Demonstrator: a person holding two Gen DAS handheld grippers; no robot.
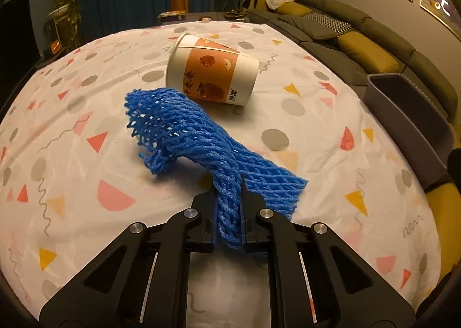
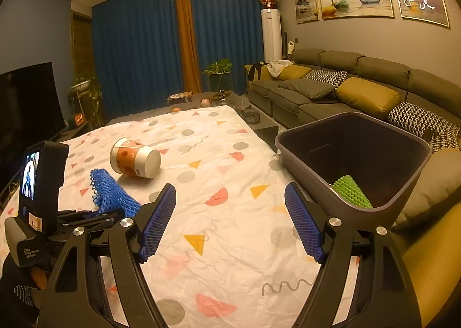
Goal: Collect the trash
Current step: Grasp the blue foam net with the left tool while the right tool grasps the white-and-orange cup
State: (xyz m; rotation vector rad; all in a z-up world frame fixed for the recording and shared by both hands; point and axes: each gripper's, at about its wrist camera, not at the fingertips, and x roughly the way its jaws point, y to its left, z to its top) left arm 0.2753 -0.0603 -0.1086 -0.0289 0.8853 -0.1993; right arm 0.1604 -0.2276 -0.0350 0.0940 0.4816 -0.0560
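A blue foam net sleeve [image 1: 184,138] lies on the patterned tablecloth [image 1: 86,184], and my left gripper [image 1: 229,198] is shut on its near end, which is bunched between the jaws. Beyond it a paper cup [image 1: 210,71] with an orange band lies on its side. In the right wrist view the net sleeve [image 2: 111,192] and the cup [image 2: 135,158] are at the left, with the left gripper's body beside them. My right gripper [image 2: 230,201] stands open above the cloth with nothing between its blue pads [image 2: 157,221]. A grey bin [image 2: 317,166] at the right holds a green net sleeve [image 2: 351,191].
The grey bin [image 1: 409,120] stands off the table's right edge against a sofa [image 2: 360,92] with yellow and patterned cushions. A television [image 2: 28,103] and plants are at the left. A low table with small items stands past the far edge.
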